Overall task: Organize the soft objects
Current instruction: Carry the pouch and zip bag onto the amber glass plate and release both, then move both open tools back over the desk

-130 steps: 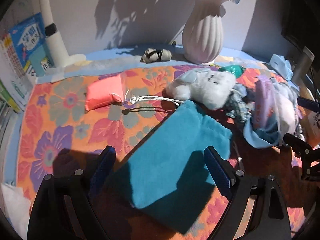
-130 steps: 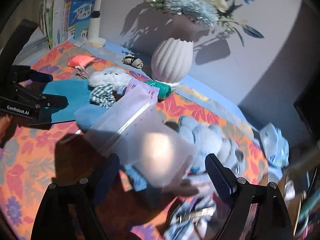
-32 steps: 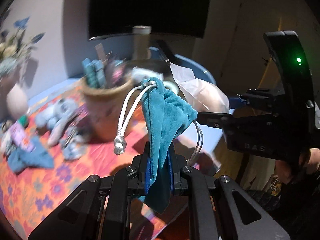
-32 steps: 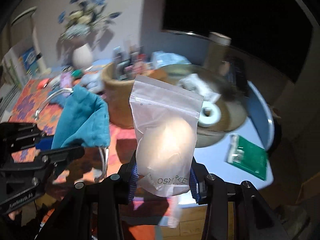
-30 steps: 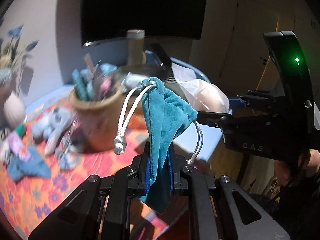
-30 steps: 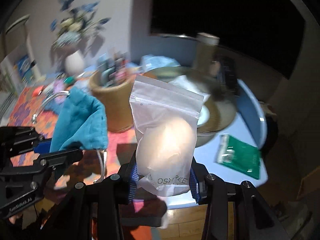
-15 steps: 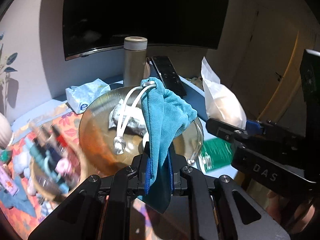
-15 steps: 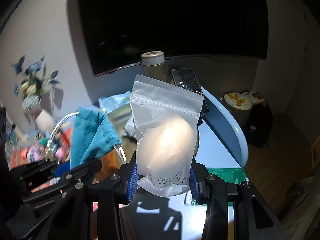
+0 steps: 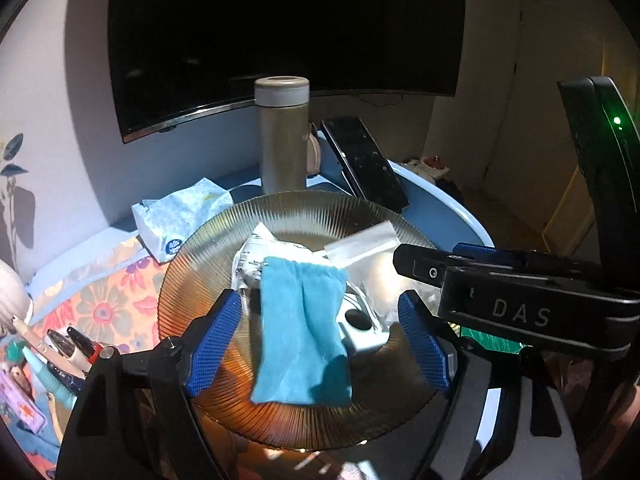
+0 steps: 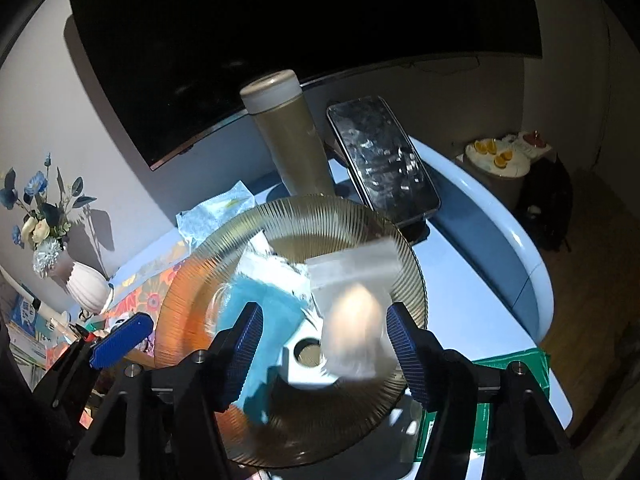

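The step in hand is the drop into the ribbed amber glass bowl (image 9: pixel 192 280). The left gripper (image 9: pixel 320 338) is opening, its pads clear of the teal velvet drawstring pouch (image 9: pixel 302 332) lying between them. The right gripper (image 10: pixel 326 350) is opening too; the clear zip bag holding a pale soft lump (image 10: pixel 354 316) sits blurred between its fingers, apparently untouched. Next, both should lift straight away.
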Demonstrator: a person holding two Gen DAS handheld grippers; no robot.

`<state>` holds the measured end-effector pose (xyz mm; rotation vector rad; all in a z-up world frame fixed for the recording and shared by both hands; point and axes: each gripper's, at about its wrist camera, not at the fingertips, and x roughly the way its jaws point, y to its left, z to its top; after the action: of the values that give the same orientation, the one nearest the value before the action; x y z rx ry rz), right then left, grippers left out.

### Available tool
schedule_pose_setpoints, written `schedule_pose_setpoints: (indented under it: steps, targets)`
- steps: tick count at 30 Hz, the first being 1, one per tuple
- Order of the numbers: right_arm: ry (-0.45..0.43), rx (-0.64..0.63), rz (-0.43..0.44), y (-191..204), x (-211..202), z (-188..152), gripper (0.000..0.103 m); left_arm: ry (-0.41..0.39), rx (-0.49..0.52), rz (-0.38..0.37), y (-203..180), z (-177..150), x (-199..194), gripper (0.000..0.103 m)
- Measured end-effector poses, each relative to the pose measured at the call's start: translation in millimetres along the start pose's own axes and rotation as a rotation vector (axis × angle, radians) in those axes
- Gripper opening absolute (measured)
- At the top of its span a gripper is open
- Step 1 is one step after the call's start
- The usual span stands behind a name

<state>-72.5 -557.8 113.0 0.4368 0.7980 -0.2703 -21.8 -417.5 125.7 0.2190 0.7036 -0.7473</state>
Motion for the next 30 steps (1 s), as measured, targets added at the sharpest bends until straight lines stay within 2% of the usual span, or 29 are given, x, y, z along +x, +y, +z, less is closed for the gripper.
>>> schedule_pose_setpoints:
  steps: [8, 14, 18, 24, 27, 30]
  targets:
    - [0.018, 0.024, 0.001, -5.5, -11.4, -16.8, 0.063, -0.031, 0.064, 0.007, -13.3, -9.6, -23.4, 0.079]
    - [-0.037, -0.032, 0.000, 12.2, -53.7, -27.8, 0.063, -0.075, 0.086, 0.015, -22.5, -14.6, -66.4, 0.079]
    - [-0.093, -0.076, 0.043, 31.5, -90.6, -36.1, 0.063, -0.051, 0.081, 0.077, -16.7, -23.7, -102.1, 0.079]
    - [-0.141, -0.180, 0.133, 78.1, -129.3, -55.0, 0.063, -0.015, 0.010, 0.170, 31.1, -50.0, -158.5, 0.080]
    - [-0.116, -0.255, 0.188, 111.7, -132.3, -69.2, 0.063, -0.002, -0.056, 0.226, 69.2, -66.7, -183.6, 0.080]
    - [-0.076, -0.347, 0.220, 150.0, -124.7, -87.1, 0.063, -0.006, -0.119, 0.330, 113.7, -83.8, -209.8, 0.080]
